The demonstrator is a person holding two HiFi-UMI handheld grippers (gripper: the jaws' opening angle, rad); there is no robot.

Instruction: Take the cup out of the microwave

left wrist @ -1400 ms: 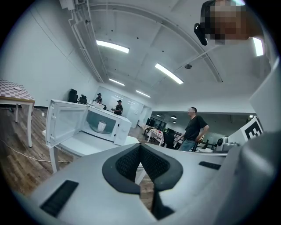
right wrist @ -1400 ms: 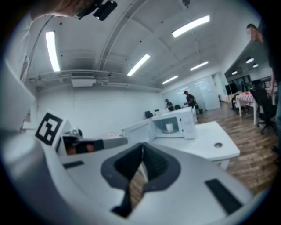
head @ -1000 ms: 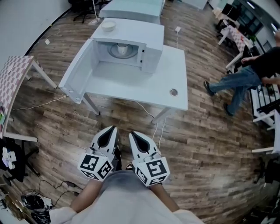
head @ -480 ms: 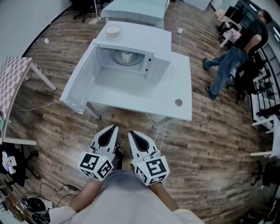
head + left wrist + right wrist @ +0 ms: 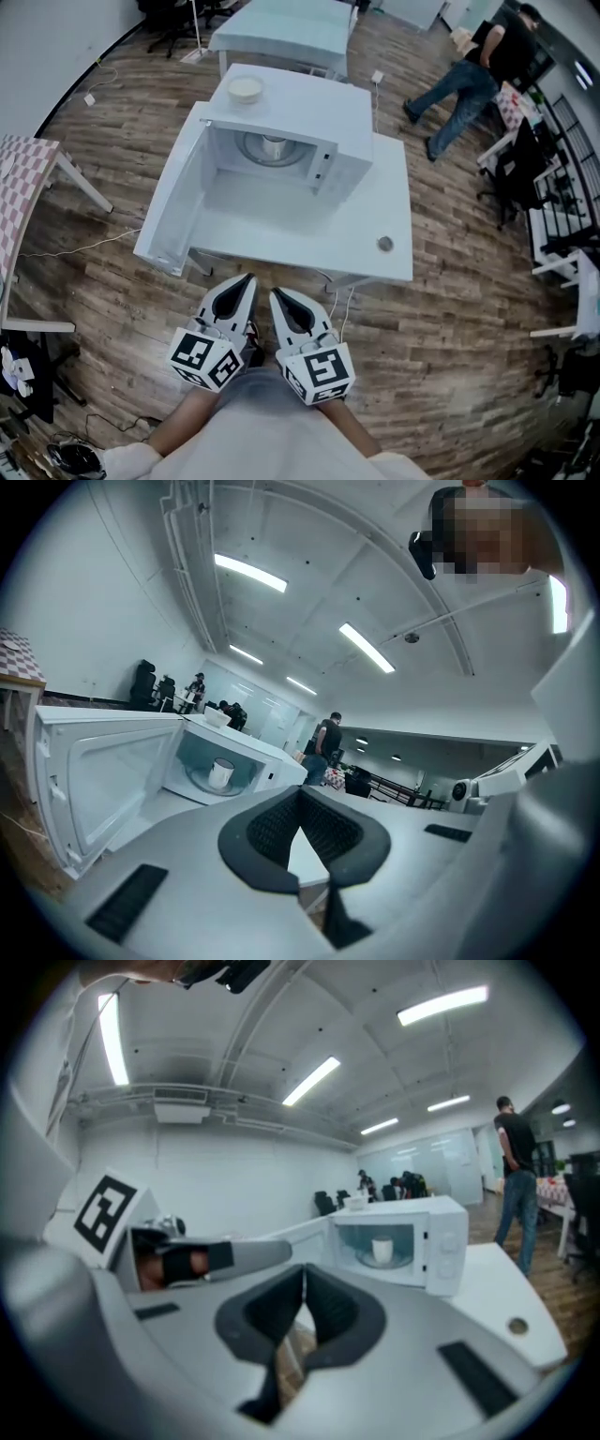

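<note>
A white cup [image 5: 273,145] stands on the turntable inside the white microwave [image 5: 319,112], whose door [image 5: 173,206] hangs wide open to the left. The left gripper view shows the cup [image 5: 221,772] ahead to the left, and the right gripper view shows the cup [image 5: 382,1249] ahead to the right. My left gripper [image 5: 246,279] and right gripper [image 5: 275,294] are held side by side over the wooden floor, just short of the table's near edge [image 5: 309,267]. Both have their jaws shut with nothing between them, in the left gripper's [image 5: 300,795] own view and in the right gripper's [image 5: 304,1273].
A small white bowl [image 5: 246,89] sits on top of the microwave. The table has a round cable hole [image 5: 385,244] at its right. A person [image 5: 469,66] walks at the back right. A checkered table [image 5: 19,197] stands at the left, and another table [image 5: 281,28] behind.
Both grippers have moved forward together toward the table, so microwave and table appear nearer. The person at the right has walked toward the back of the room.
</note>
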